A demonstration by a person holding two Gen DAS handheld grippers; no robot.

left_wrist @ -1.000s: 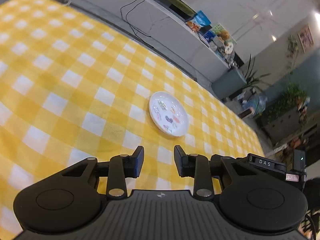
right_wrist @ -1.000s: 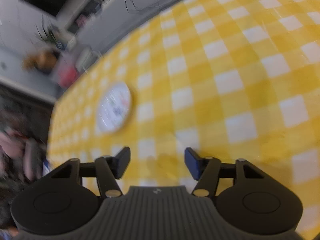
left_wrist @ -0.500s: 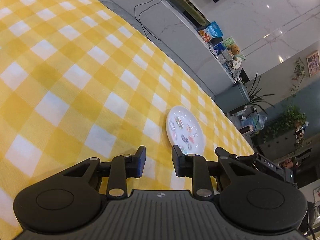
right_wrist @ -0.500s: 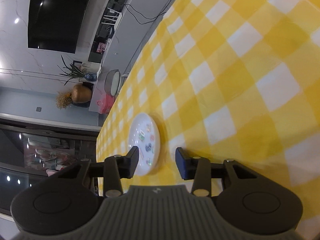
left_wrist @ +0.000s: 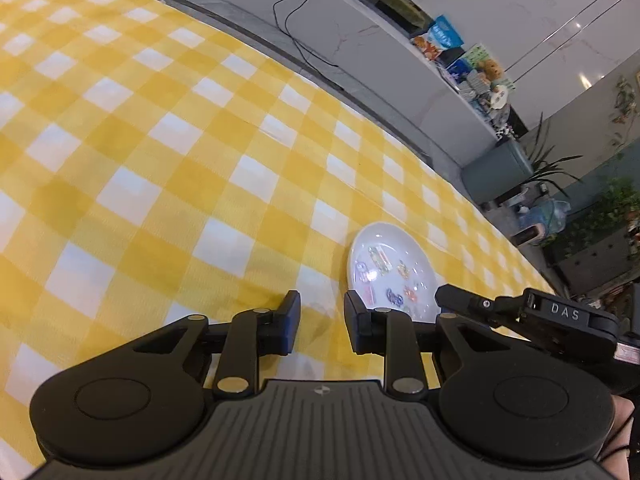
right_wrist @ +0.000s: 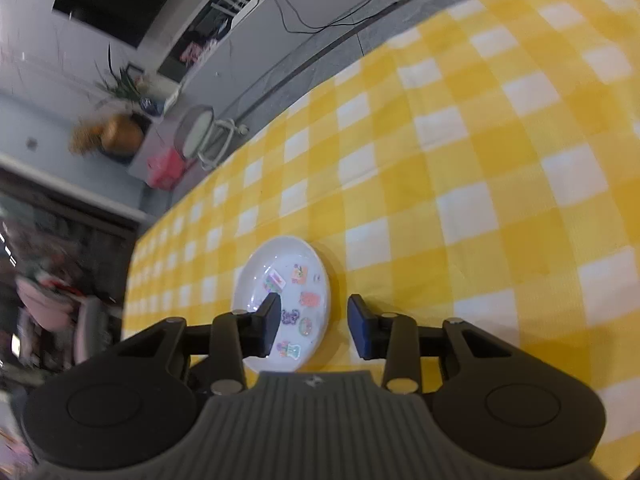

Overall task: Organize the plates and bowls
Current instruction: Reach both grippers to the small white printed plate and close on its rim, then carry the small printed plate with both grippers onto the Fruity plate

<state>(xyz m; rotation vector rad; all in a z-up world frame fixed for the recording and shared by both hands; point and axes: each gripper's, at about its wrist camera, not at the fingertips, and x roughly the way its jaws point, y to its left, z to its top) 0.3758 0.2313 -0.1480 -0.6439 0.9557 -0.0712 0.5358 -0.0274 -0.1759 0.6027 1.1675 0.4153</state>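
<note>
A small white plate [left_wrist: 384, 256] with colourful stickers lies flat on the yellow-and-white checked tablecloth [left_wrist: 160, 168]. My left gripper [left_wrist: 322, 312] is open just left of the plate, with only cloth between its fingers. One of the right gripper's fingers [left_wrist: 456, 300] reaches in at the plate's near right rim. In the right wrist view the plate [right_wrist: 296, 280] sits directly ahead. My right gripper [right_wrist: 313, 320] straddles the plate's right rim, its left finger over the plate and its right finger over the cloth. Its jaws are closing, and the pads do not press on the rim.
The table's far edge [left_wrist: 360, 108] drops to a grey floor with a black cable [left_wrist: 296, 36]. Beyond it stand a round stool [right_wrist: 200, 136], a low shelf with snack packets [left_wrist: 440, 38] and potted plants [left_wrist: 552, 160]. A hand [left_wrist: 622, 420] shows at the lower right.
Both grippers have moved closer to the plate. The right gripper's jaws have narrowed and now straddle the plate's rim. The left jaws have narrowed slightly.
</note>
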